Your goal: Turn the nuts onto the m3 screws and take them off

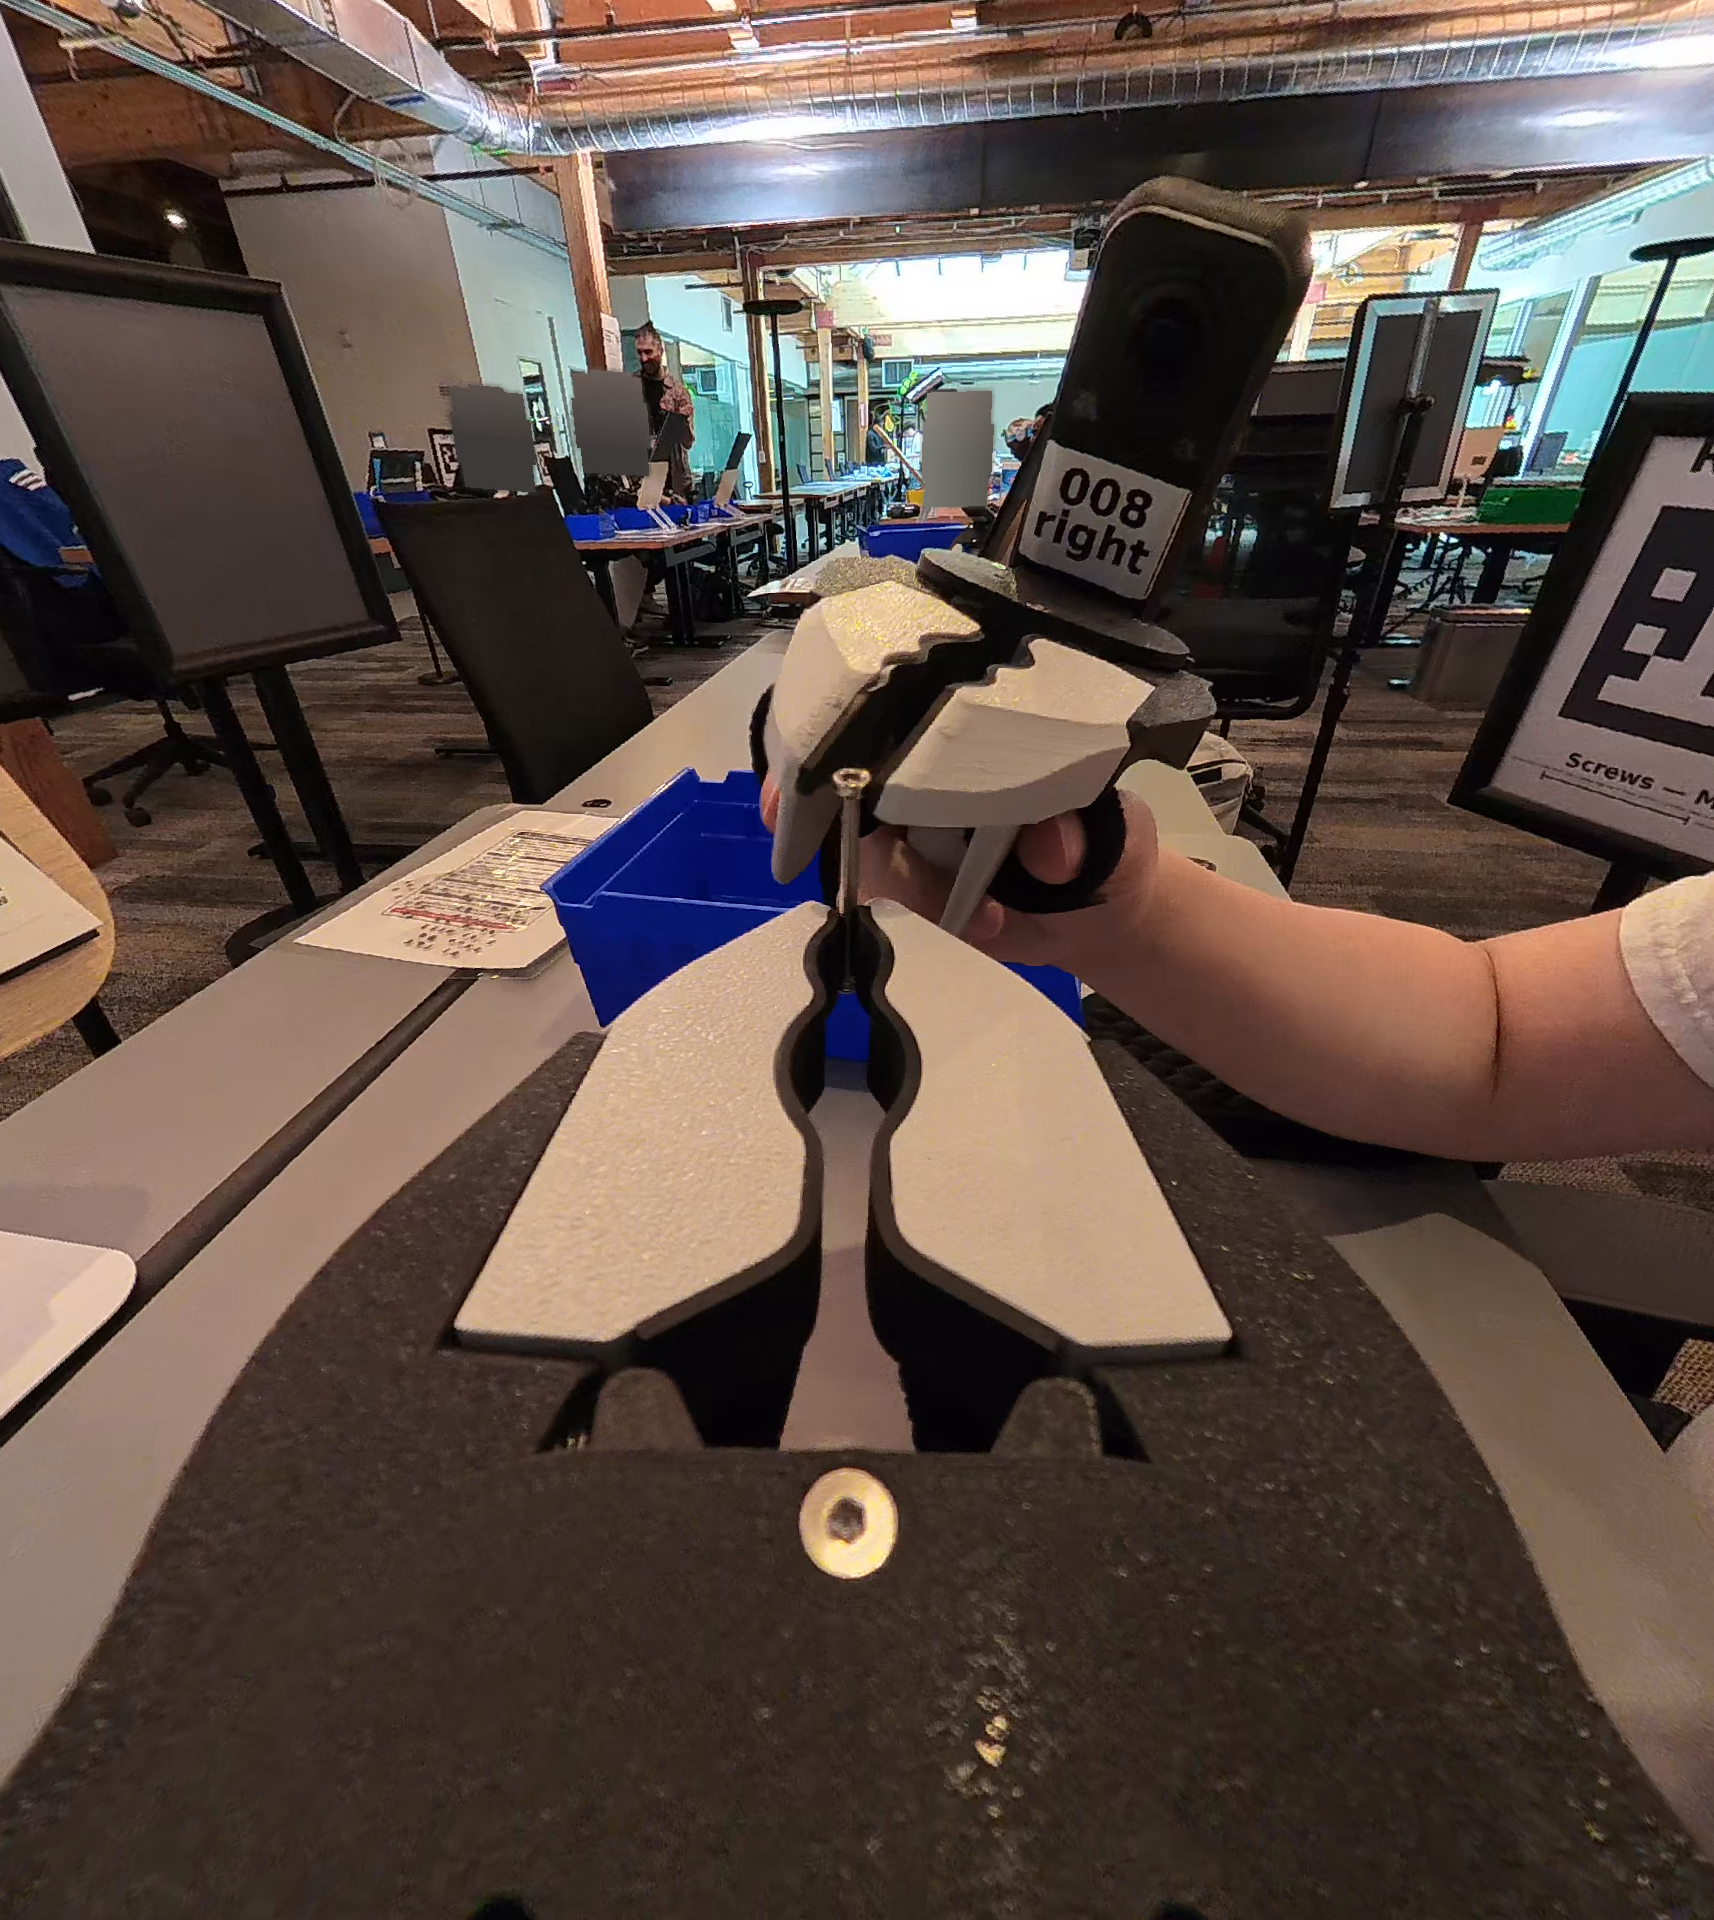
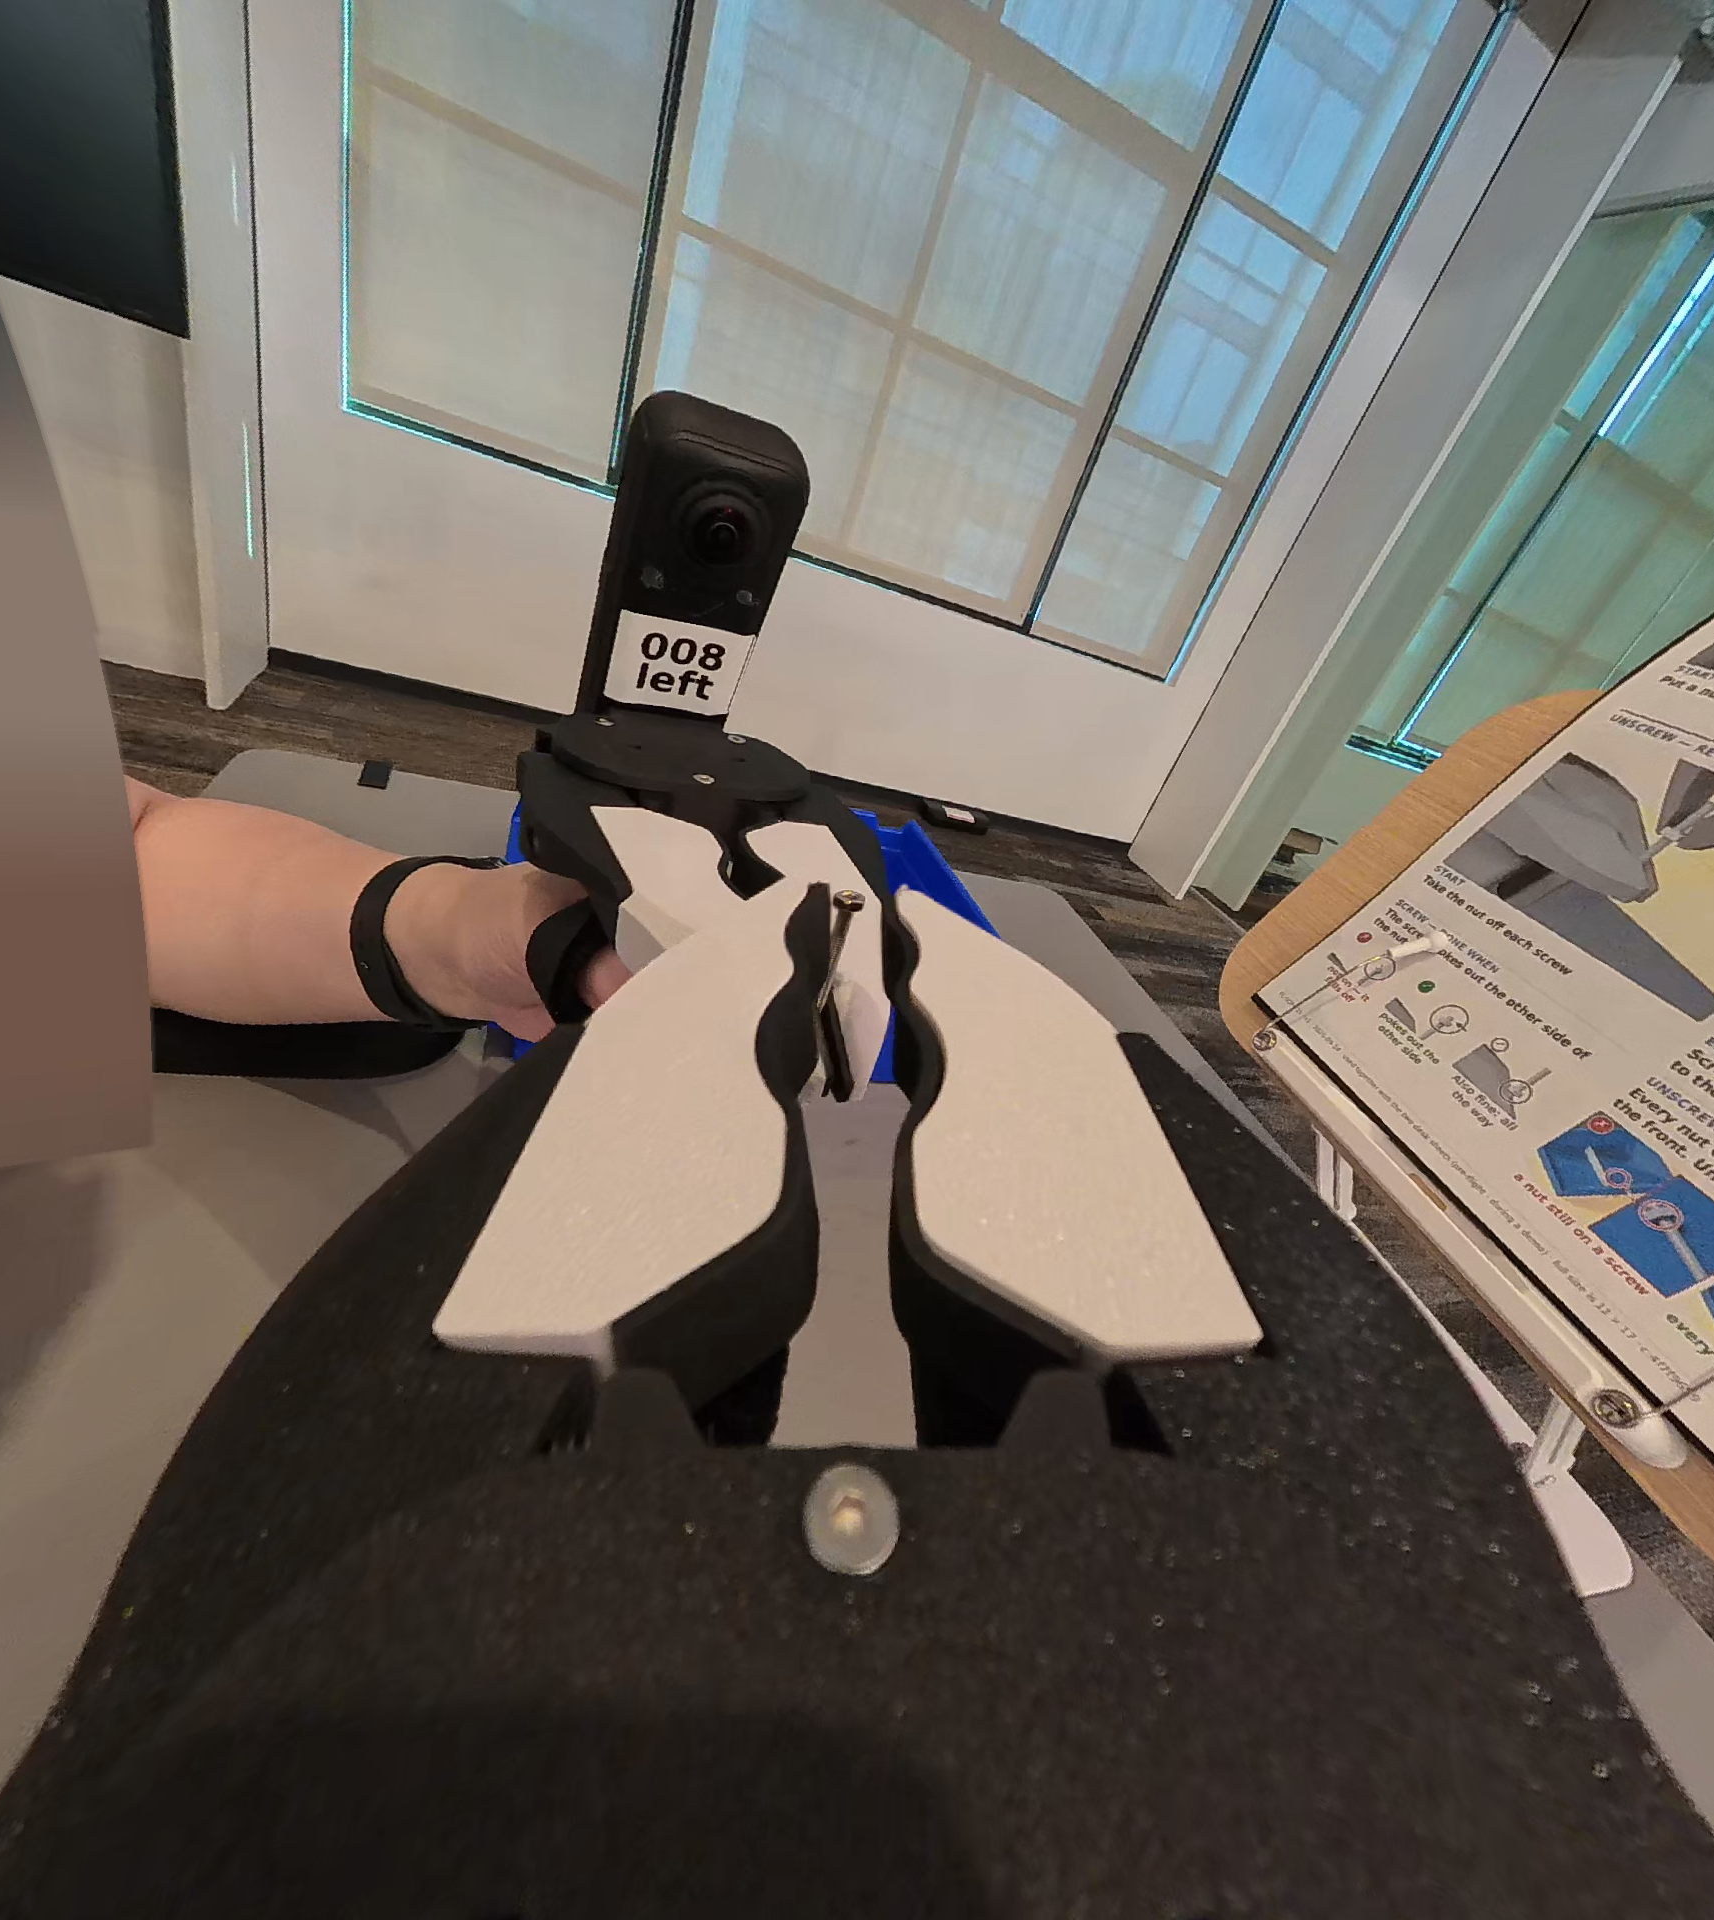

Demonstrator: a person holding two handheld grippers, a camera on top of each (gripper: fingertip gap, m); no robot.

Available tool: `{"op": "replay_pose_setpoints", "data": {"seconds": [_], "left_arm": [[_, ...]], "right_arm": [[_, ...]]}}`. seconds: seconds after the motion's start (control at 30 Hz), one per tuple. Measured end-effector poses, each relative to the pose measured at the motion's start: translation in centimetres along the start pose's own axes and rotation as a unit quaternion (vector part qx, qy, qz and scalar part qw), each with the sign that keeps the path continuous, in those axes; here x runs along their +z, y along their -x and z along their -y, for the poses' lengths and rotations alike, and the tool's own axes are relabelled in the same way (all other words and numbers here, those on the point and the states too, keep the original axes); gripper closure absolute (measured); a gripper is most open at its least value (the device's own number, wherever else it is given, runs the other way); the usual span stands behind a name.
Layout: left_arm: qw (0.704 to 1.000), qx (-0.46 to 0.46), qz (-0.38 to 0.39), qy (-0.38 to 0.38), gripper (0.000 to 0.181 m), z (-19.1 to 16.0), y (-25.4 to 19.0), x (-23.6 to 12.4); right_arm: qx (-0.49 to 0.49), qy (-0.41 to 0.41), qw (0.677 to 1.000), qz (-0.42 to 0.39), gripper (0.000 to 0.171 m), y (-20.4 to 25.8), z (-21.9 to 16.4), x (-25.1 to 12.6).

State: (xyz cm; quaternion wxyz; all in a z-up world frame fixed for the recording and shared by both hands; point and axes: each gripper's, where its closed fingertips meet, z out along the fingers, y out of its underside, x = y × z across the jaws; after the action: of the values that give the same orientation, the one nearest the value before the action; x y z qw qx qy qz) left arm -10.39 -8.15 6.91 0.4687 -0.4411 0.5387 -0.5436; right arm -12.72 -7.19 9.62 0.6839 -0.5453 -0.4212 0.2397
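Above a grey table [image 1: 240,1049], the left gripper [image 1: 847,914] pinches the lower end of a thin metal screw [image 1: 847,842] between its nearly closed tips, so the screw stands upright with its flat head on top. Facing it, the right gripper [image 1: 837,821] is tilted down towards that head, its jaws a narrow gap apart; whether they touch the screw I cannot tell. No nut can be made out on the shank.

Each gripper has white, grainy, wavy-edged fingers on a rough black body, with a black camera standing on top. A bare hand [image 1: 1040,883] holds the right one through black finger loops.

Behind the tips sits a blue plastic bin [image 1: 666,883], with a printed sheet [image 1: 479,883] lying flat on the table beside it.

Only the left wrist view shows the open workroom: desks, black chairs, framed dark boards on stands, a marker sign [image 1: 1684,644], exposed ducts overhead.

Only the right wrist view shows the screw [image 2: 840,951] from the other side, leaning between the right gripper's [image 2: 848,935] tips, the left gripper [image 2: 728,883] and its hand [image 2: 479,945] with a black strap, tall frosted windows [image 2: 832,260], and a pictured instruction board [image 2: 1611,1039] on a wooden stand.
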Motion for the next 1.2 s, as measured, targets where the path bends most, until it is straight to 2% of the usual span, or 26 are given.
{"op": "replay_pose_setpoints", "data": {"seconds": [0.17, 0.27, 0.4, 0.53, 0.77, 0.87, 1.0, 1.2], "left_arm": [[1.0, -0.001, -0.006, 0.001, 0.18, 0.1, -0.2, 0.0], [0.999, -0.006, -0.034, 0.0, 0.18, 0.2, -0.9, 0.0], [0.992, -0.029, -0.127, -0.006, 0.18, 0.3, -3.6, 0.1], [0.972, -0.062, -0.226, -0.002, 0.18, 0.1, -6.5, 0.1], [0.959, -0.065, -0.276, 0.017, 0.18, -0.5, -8.4, 0.1], [0.959, -0.064, -0.275, 0.021, 0.18, -0.6, -8.4, 0.1], [0.966, -0.057, -0.251, 0.021, 0.18, -0.5, -7.7, 0.2], [0.983, -0.041, -0.177, 0.021, 0.18, -0.2, -5.2, 0.2]], "right_arm": [[-0.006, -0.003, 1.0, 0.006, 0.165, 0.2, 0.1, 0.0], [0.011, -0.014, 0.999, 0.037, 0.166, 0.7, 0.3, -0.3], [0.065, -0.054, 0.986, 0.145, 0.166, 2.7, 1.1, -1.3], [0.124, -0.088, 0.952, 0.266, 0.166, 5.0, 1.7, -2.6], [0.185, -0.103, 0.907, 0.365, 0.166, 6.7, 1.7, -3.7], [0.192, -0.098, 0.904, 0.369, 0.166, 6.7, 1.6, -3.7], [0.181, -0.093, 0.917, 0.343, 0.166, 6.1, 1.5, -3.4], [0.157, -0.083, 0.952, 0.25, 0.166, 4.1, 1.2, -2.1]]}}
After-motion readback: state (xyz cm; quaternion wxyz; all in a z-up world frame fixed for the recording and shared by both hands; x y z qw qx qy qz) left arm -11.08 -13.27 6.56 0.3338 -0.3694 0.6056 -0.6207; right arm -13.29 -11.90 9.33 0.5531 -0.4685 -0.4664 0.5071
